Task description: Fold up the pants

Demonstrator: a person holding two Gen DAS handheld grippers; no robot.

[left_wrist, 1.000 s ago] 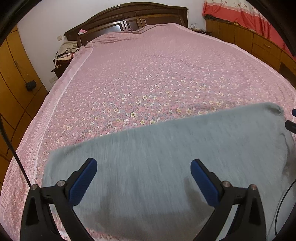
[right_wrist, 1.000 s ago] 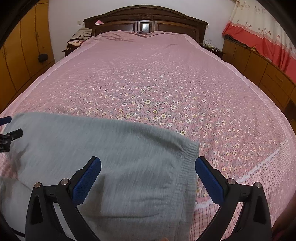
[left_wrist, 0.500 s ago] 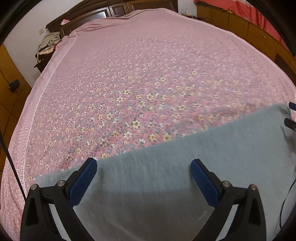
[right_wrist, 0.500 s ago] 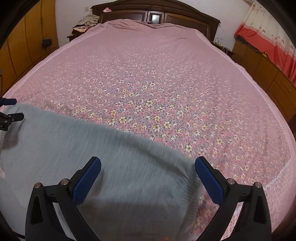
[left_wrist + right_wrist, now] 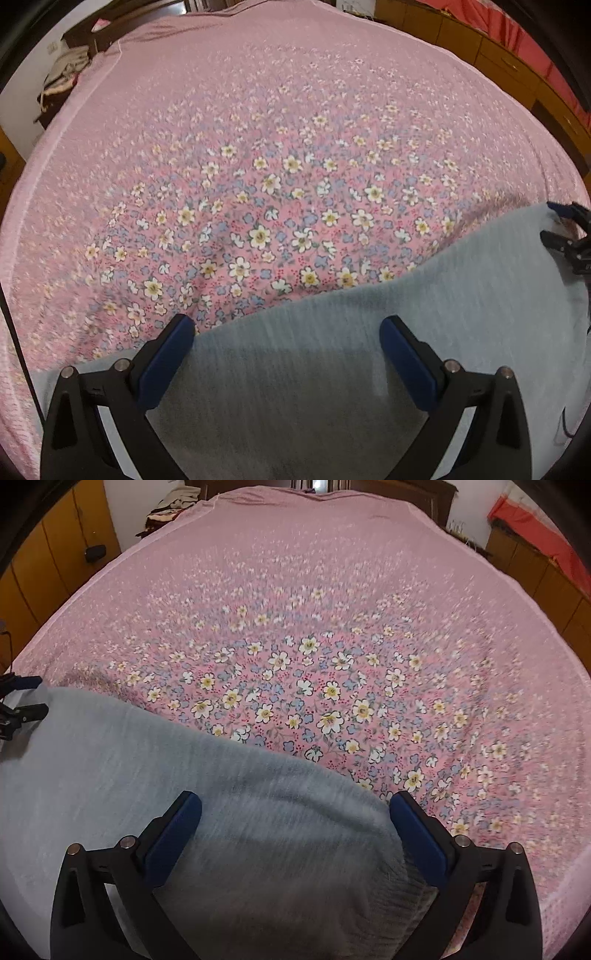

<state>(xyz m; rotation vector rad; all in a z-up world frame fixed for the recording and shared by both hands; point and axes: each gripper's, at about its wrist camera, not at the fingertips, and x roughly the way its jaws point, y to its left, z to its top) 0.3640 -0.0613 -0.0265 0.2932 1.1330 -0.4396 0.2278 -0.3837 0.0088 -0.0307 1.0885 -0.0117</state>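
Grey knit pants (image 5: 369, 362) lie flat across the near part of the bed; they also show in the right wrist view (image 5: 184, 794), with the ribbed waistband (image 5: 410, 890) at the right end. My left gripper (image 5: 286, 347) is open, low over the pants' far edge, with blue pads (image 5: 166, 362) apart and nothing between them. My right gripper (image 5: 295, 823) is open over the waistband end. The right gripper shows at the right edge of the left wrist view (image 5: 565, 232); the left gripper shows at the left edge of the right wrist view (image 5: 22, 701).
A pink floral bedsheet (image 5: 277, 166) covers the large bed. A dark wooden headboard (image 5: 406, 491) stands at the far end. Wooden cabinets (image 5: 55, 554) line the left; drawers (image 5: 498, 62) and a red curtain line the right. Clothes lie piled on a side table (image 5: 62, 81).
Both grippers have tilted down and moved closer to the bed. The pants now fill only the lower part of each view. Both grippers stayed open.
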